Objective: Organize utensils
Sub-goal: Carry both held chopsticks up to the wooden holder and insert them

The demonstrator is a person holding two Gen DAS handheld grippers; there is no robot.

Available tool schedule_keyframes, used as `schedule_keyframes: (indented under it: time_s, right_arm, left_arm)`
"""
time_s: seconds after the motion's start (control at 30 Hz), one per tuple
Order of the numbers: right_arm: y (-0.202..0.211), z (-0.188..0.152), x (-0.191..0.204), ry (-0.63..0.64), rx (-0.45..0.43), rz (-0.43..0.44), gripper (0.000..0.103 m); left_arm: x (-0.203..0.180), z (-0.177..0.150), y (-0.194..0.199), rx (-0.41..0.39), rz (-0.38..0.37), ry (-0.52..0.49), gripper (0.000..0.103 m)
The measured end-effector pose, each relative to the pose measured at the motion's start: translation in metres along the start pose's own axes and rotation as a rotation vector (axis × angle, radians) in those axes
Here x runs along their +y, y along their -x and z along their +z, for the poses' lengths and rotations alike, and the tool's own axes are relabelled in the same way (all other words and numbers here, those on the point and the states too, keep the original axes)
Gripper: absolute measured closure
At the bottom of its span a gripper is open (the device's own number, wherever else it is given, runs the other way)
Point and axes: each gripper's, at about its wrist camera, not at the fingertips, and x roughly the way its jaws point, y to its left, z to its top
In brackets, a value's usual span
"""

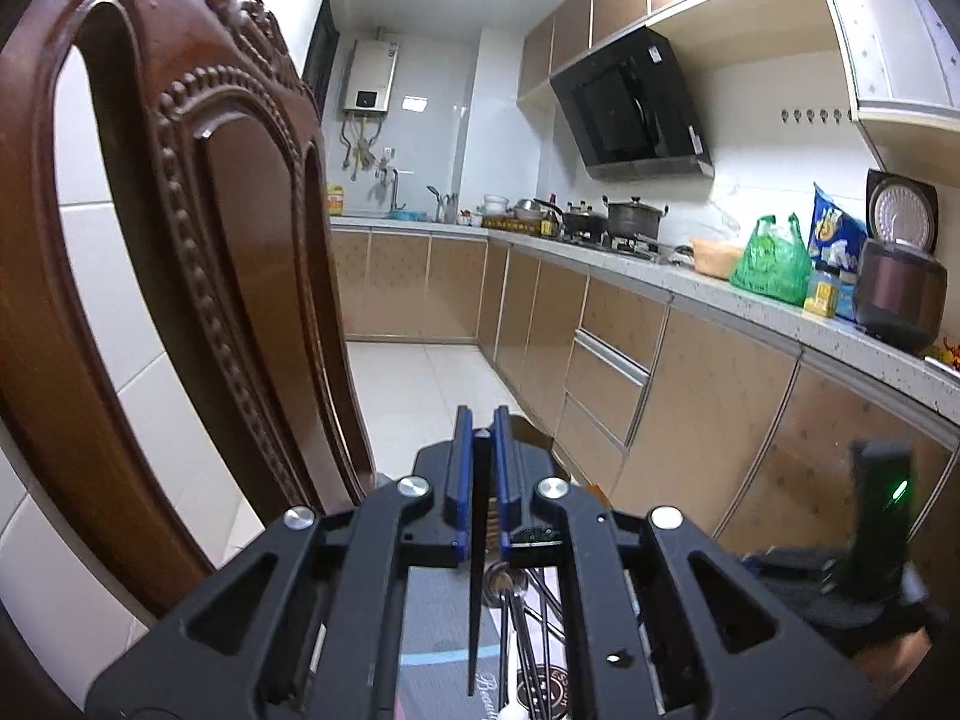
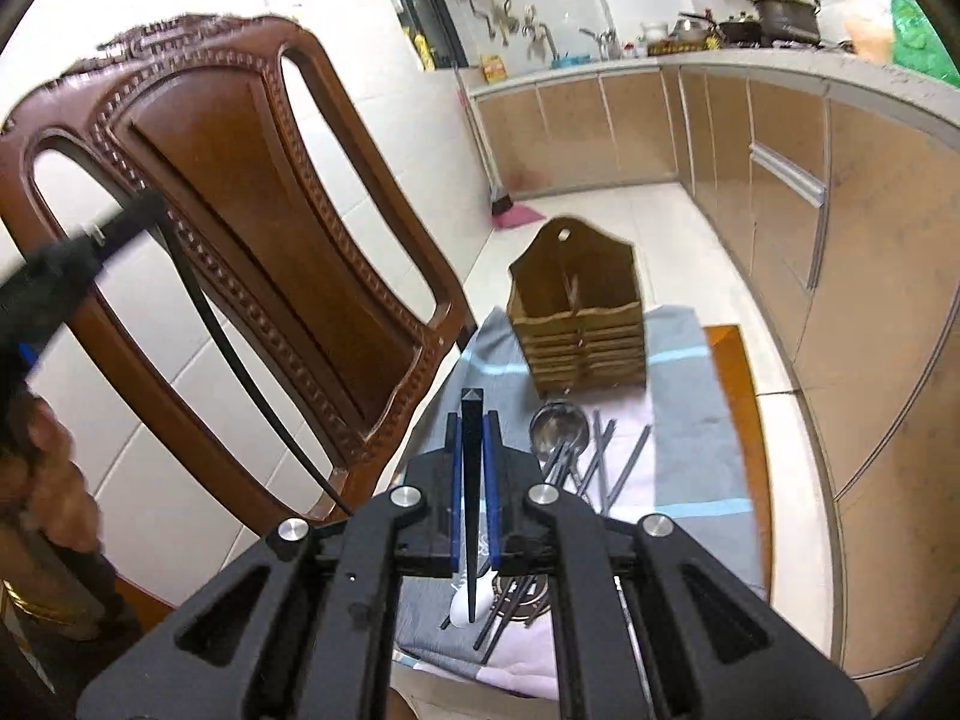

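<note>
On the cloth [image 2: 684,462], at twelve o'clock: wooden caddy [image 2: 579,324]; loose utensils [image 2: 576,450] just below it. Right gripper [image 2: 472,420] clamped on black chopstick [image 2: 472,504]. Left gripper [image 1: 482,420] clamped on another chopstick [image 1: 477,570], beside chair [image 1: 240,228].

Both wrist views (near chair [image 1: 180,276]) face kitchen.

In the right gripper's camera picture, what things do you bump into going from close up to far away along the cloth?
Right gripper holding a black chopstick → white spoon → loose grey chopsticks → metal ladle → wooden utensil holder → pink mat on the floor.
</note>
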Motion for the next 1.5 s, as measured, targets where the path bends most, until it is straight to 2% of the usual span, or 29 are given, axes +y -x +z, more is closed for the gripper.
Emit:
schedule_keyframes:
  time_s: [0.23,0.53,0.73,1.0,1.17,1.3,1.5]
  right_arm:
    - [0.038,0.012,-0.024,0.015,-0.046,-0.075,0.096]
    - [0.052,0.024,-0.04,0.085,-0.079,-0.188,0.096]
    - [0.044,0.021,-0.052,0.074,-0.06,-0.206,0.096]
    - [0.03,0.026,-0.044,0.085,-0.049,-0.198,0.096]
    - [0.024,0.055,-0.03,0.11,-0.081,-0.18,0.096]
    - [0.011,0.101,-0.018,0.122,-0.142,-0.176,0.096]
    - [-0.031,0.171,-0.017,0.117,-0.243,-0.237,0.096]
  left_arm:
    - [-0.02,-0.02,-0.016,0.066,-0.024,-0.024,0.097]
    - [-0.055,-0.032,-0.031,0.104,-0.084,-0.071,0.097]
    - [-0.06,-0.036,-0.041,0.125,-0.091,-0.081,0.097]
    - [-0.047,-0.037,-0.044,0.132,-0.077,-0.058,0.097]
    - [-0.039,-0.034,-0.041,0.118,-0.062,-0.032,0.097]
    - [-0.028,-0.031,-0.042,0.11,-0.046,-0.005,0.097]
    - [-0.014,-0.03,-0.047,0.11,-0.028,0.027,0.097]
